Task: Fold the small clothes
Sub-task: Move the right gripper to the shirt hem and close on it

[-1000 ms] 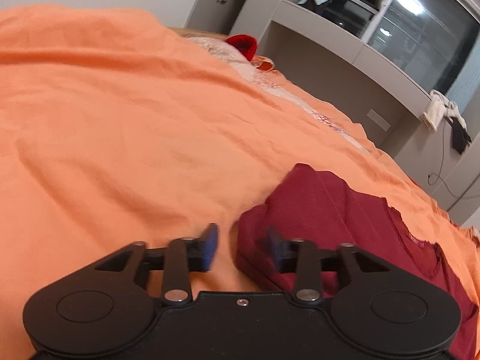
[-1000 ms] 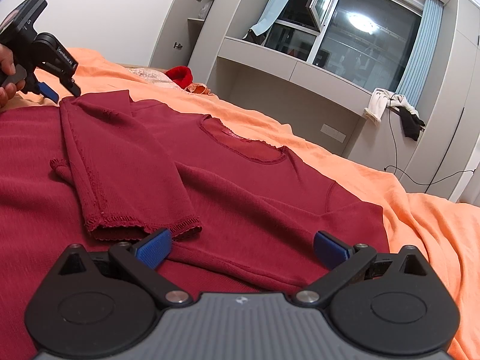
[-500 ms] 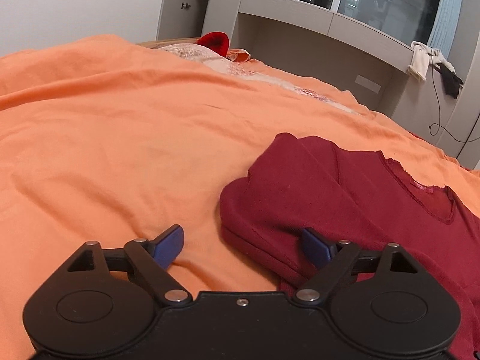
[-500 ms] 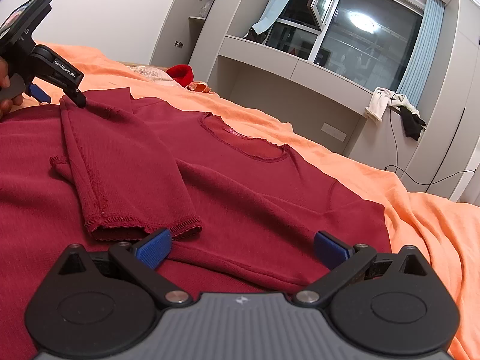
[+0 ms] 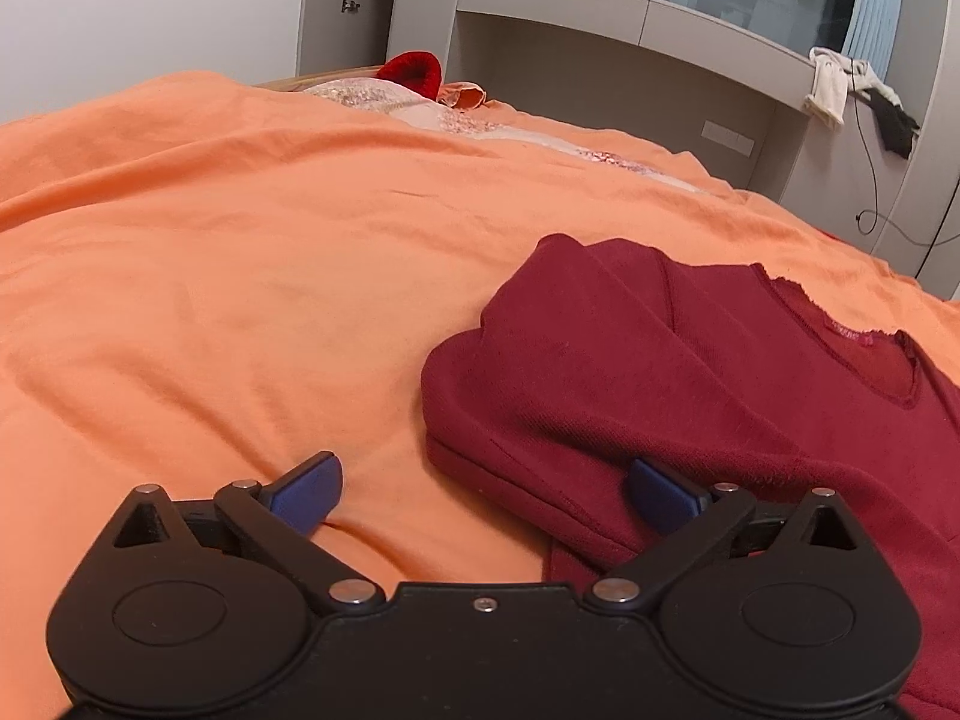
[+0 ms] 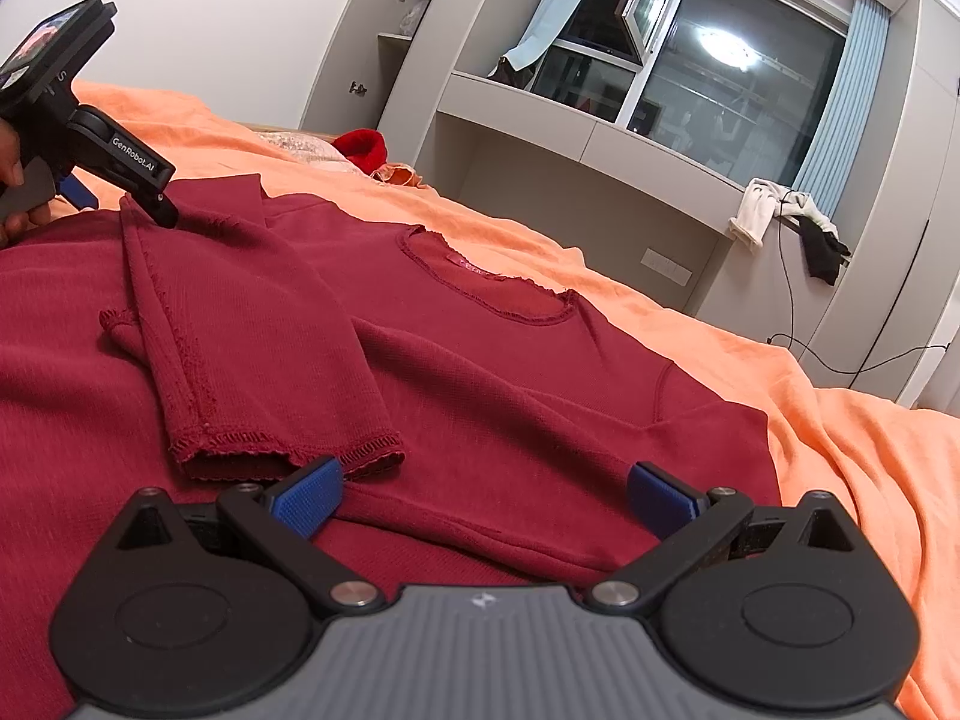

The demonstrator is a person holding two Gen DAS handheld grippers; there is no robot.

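A dark red long-sleeved shirt (image 6: 480, 384) lies face up on the orange bedspread (image 5: 240, 270), with one sleeve (image 6: 258, 360) folded across its chest. My left gripper (image 5: 483, 480) is over the shirt's folded shoulder edge (image 5: 630, 372). Its jaws are opening wide, the fold lies between them and the pads do not press on it. The right wrist view shows that left gripper (image 6: 123, 204) at the far left, in a person's hand. My right gripper (image 6: 485, 489) stands open low over the shirt's side, near the folded sleeve's cuff, gripping nothing.
A red item (image 5: 414, 72) and a pale patterned cloth lie at the bed's far end. Behind the bed are a grey built-in shelf unit (image 6: 570, 138) and a window. Clothes (image 6: 786, 216) hang off its ledge and a cable runs down the wall.
The left gripper's jaws have spread from partly shut to wide, and its view has rolled level. The right gripper and the shirt under it have not moved.
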